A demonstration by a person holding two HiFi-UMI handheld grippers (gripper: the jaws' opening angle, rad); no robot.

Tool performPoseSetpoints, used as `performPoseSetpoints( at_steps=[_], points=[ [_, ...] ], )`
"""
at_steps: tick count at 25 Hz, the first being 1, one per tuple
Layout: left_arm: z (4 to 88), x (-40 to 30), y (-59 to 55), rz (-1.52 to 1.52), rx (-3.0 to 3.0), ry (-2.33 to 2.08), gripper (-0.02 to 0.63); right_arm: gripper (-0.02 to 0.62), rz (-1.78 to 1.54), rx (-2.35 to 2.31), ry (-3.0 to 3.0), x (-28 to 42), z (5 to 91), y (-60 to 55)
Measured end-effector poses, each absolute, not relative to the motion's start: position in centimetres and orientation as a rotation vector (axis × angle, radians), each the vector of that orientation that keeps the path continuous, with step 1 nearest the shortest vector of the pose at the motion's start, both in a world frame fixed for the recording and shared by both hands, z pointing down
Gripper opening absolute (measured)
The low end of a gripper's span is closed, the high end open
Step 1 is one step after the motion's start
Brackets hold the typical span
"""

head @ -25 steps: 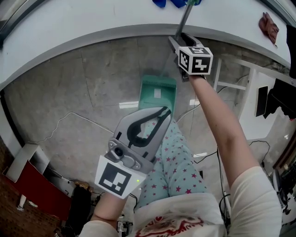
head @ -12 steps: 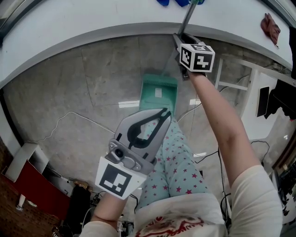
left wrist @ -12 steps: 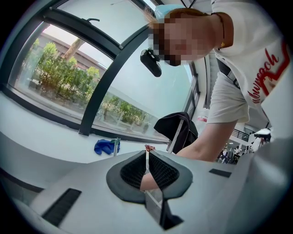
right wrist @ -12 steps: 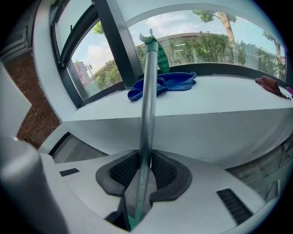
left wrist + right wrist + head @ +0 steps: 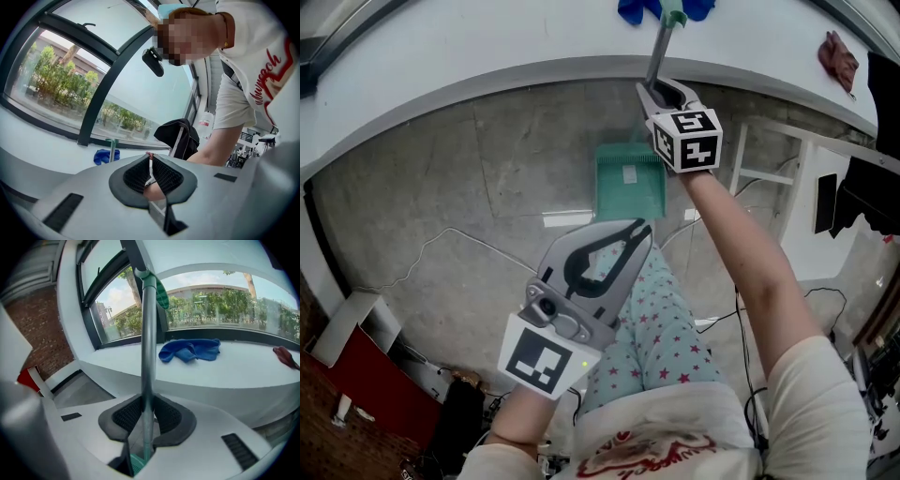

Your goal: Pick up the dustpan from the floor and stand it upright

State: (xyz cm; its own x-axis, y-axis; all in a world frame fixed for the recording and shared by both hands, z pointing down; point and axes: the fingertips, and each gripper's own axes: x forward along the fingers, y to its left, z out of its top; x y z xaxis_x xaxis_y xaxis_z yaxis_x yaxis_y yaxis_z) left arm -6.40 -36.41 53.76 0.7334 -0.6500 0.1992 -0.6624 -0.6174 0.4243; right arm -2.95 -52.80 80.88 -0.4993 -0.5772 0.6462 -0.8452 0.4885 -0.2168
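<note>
- The right gripper (image 5: 661, 89) (image 5: 147, 401) has its jaws closing on the grey handle (image 5: 658, 52) (image 5: 148, 348). The ribbed pads press on the handle from both sides.
- The dustpan (image 5: 630, 178) hangs below that grip with its green pan over the floor (image 5: 487, 187). The handle runs up and away from the pan.
- From the head view it is hard to say whether the pan's lower edge touches the floor.
- The pan's hollow shows a pale label; nothing else in it can be made out.
- The left gripper (image 5: 636, 230) (image 5: 149, 157) is held apart from the dustpan, above a leg in star-patterned trousers (image 5: 661, 328). Its jaws are clenched tip to tip and hold nothing.
- The curved edge of the white window ledge (image 5: 487, 56) runs just behind the right gripper, and the handle's top end rises past it.
- On the ledge a blue cloth (image 5: 661, 7) (image 5: 190, 350) lies near the handle's top, and a dark red cloth (image 5: 836, 56) (image 5: 286, 356) lies well off to the right.
- Left of the pan there is bare grey floor, crossed only by a thin cable (image 5: 441, 239).
- To the right a white frame (image 5: 769, 150) stands near the pan.
</note>
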Motion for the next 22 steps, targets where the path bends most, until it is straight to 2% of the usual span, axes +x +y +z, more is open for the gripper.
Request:
performPoseSetpoints(
  at_steps=[22],
  points=[
    [49.9, -4.7, -33.6, 0.035, 2.502, -0.945, 0.035, 0.103, 0.504, 1.128, -2.317, -3.6, 75.2, -46.3]
  ],
)
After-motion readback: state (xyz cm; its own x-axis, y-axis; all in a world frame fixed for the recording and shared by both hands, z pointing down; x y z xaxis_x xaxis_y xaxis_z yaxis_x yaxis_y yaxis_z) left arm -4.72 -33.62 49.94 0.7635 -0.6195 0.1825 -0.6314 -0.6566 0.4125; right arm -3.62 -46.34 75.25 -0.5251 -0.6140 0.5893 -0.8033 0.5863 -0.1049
